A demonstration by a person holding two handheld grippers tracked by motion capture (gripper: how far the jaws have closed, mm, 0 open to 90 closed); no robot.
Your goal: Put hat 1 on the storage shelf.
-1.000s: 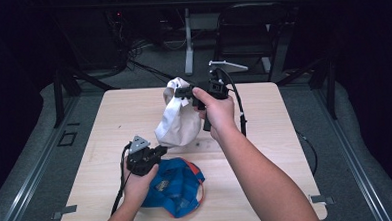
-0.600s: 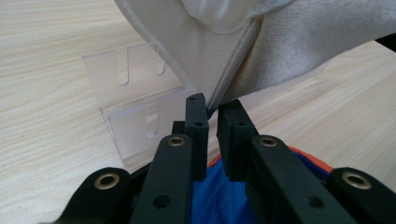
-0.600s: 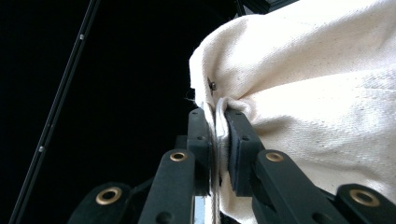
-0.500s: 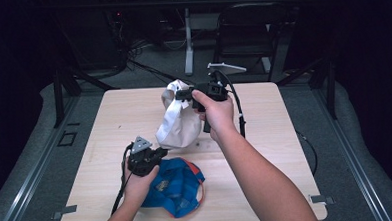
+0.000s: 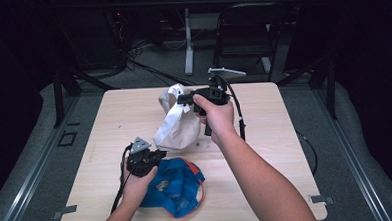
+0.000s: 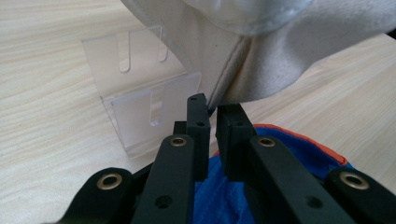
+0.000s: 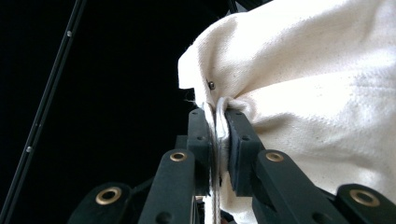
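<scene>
A white fabric cap point(image 5: 177, 126) hangs above the wooden table point(image 5: 280, 137). My right gripper point(image 5: 182, 98) is shut on a bunched fold at its top; that fold is pinched between the jaws point(image 7: 218, 114) of the white cap point(image 7: 317, 93). My left gripper point(image 5: 161, 153) sits low by the cap's lower edge. Its jaws point(image 6: 212, 103) are closed to a thin slit with the cap's seamed edge point(image 6: 243, 70) caught at their tips. A blue cap point(image 5: 175, 186) with orange trim lies on the table under the left hand, and the blue cap point(image 6: 280, 140) also shows behind the jaws.
A clear plastic stand point(image 6: 140, 107) with slots stands on the table just beyond the left gripper's tips. Black cables trail from both grippers. Dark floor, a chair point(image 5: 245, 33) and a table leg point(image 5: 187, 46) lie past the far edge.
The right hand and the hanging white cap have shifted very slightly. The left hand keeps its place beside the blue cap.
</scene>
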